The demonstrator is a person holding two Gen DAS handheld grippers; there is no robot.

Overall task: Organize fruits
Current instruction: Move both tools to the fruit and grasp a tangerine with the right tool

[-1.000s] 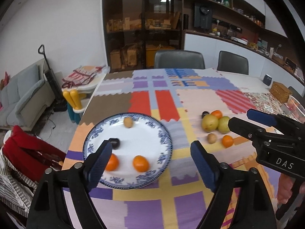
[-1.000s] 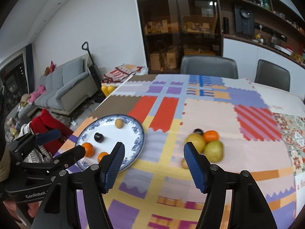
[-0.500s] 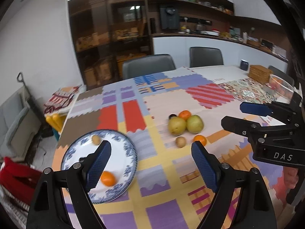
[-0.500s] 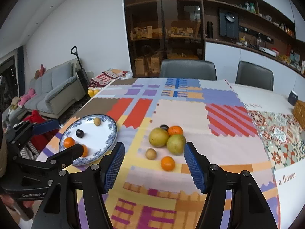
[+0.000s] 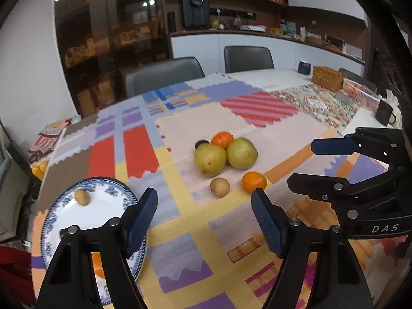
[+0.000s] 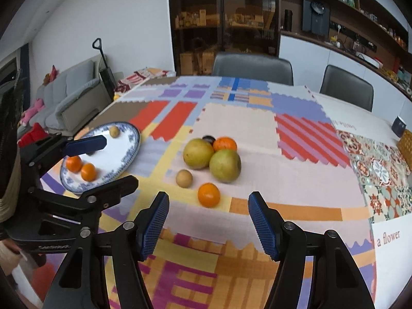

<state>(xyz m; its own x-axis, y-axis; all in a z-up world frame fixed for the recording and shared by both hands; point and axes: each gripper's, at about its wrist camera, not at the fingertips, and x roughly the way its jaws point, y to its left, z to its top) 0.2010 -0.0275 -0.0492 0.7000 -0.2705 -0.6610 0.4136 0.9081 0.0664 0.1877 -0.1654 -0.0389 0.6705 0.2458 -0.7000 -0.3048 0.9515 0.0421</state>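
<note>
Fruit lies heaped mid-bench in the left wrist view: two pears (image 5: 209, 158), a small brown fruit (image 5: 219, 187) and an orange (image 5: 254, 181) just beyond the left tongs (image 5: 203, 212), whose jaws are closing on nothing. Right wrist view: right tongs (image 6: 208, 219) gape empty before that orange; two oranges (image 6: 88, 171) lie on the plate (image 6: 128, 152).

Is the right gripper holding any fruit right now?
No, the right gripper has nothing between its blue pads; the nearest orange sits on the tablecloth just beyond the fingertips, untouched.
</note>
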